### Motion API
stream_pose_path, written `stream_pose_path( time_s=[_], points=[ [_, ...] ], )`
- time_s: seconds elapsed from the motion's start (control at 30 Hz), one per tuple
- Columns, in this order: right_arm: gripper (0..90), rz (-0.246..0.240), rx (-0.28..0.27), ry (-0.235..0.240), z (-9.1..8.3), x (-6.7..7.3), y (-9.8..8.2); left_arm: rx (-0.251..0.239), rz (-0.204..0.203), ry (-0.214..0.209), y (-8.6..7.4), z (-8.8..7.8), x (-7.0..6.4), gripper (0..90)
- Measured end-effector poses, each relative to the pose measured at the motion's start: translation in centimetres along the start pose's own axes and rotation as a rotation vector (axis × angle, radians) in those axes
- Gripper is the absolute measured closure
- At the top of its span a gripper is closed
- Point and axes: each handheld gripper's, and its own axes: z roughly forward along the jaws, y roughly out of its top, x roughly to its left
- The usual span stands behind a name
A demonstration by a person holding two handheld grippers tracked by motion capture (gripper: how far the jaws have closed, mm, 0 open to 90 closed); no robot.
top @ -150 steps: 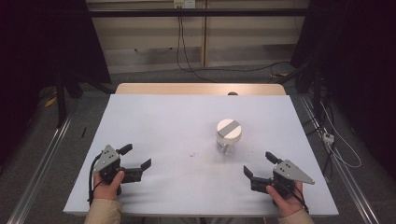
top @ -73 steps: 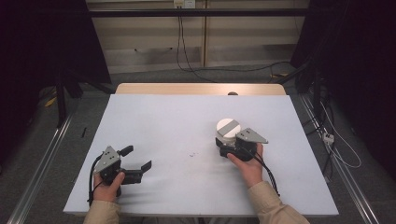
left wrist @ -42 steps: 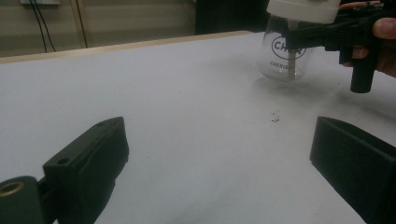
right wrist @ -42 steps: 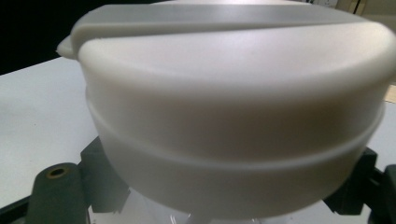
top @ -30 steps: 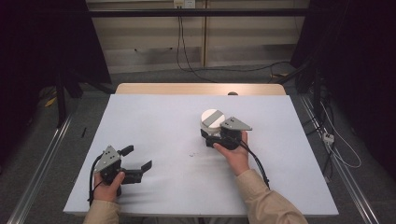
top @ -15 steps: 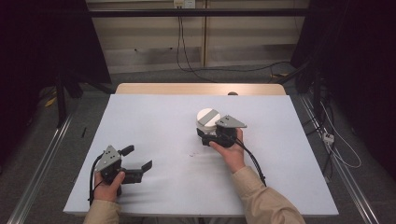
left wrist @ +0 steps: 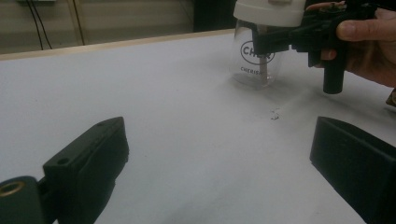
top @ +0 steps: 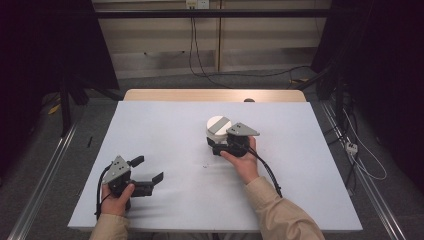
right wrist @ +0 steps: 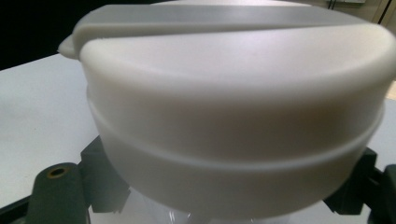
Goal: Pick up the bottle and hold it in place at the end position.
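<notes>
A clear jar (top: 217, 134) with a wide white lid (top: 218, 124) stands on the white bench (top: 165, 125), right of the middle and toward the far side. The lid has a grey bar across its top, and dark printed lettering runs on the clear glass wall below it, readable only in part from the left gripper view, where the jar (left wrist: 259, 60) sits at the upper right. The right tongs (top: 216, 145) are closed on the jar just beneath the lid: in the right gripper view the white lid (right wrist: 233, 107) looms close above the two black jaws, which sit at either side of the clear body. The person's right hand (top: 243, 160) holds that tool from the near side, with a beige sleeve (top: 280, 215) behind it and a black cable trailing along the forearm. The left tongs (top: 147, 170) rest on the bench near the front left corner, well apart from the jar, with their jaws spread wide and nothing between them. A few small dark specks (left wrist: 274, 114) lie on the bench just in front of the jar
</notes>
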Motion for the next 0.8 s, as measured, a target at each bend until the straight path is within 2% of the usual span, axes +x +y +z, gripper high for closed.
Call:
stream_pose_path(
  time_s=[0.27,0.5,0.67,0.8],
  points=[
    [18.7,-0.011,0.017,-0.008,0.2,-0.3,-0.3,0.009,0.003,-0.003,0.0,0.3,-0.1,4.0],
    [18.6,-0.044,0.012,-0.002,0.1,-0.2,-0.5,0.010,-0.005,-0.004,0.2,0.8,-0.3,4.0],
    [18.6,-0.045,0.010,0.000,0.0,-0.2,-0.6,0.025,-0.011,-0.006,0.8,1.5,-0.8,4.0],
    [18.7,-0.039,0.005,0.002,0.0,-0.3,-0.6,0.018,-0.022,-0.010,1.5,2.2,-1.1,4.1]
  ],
)
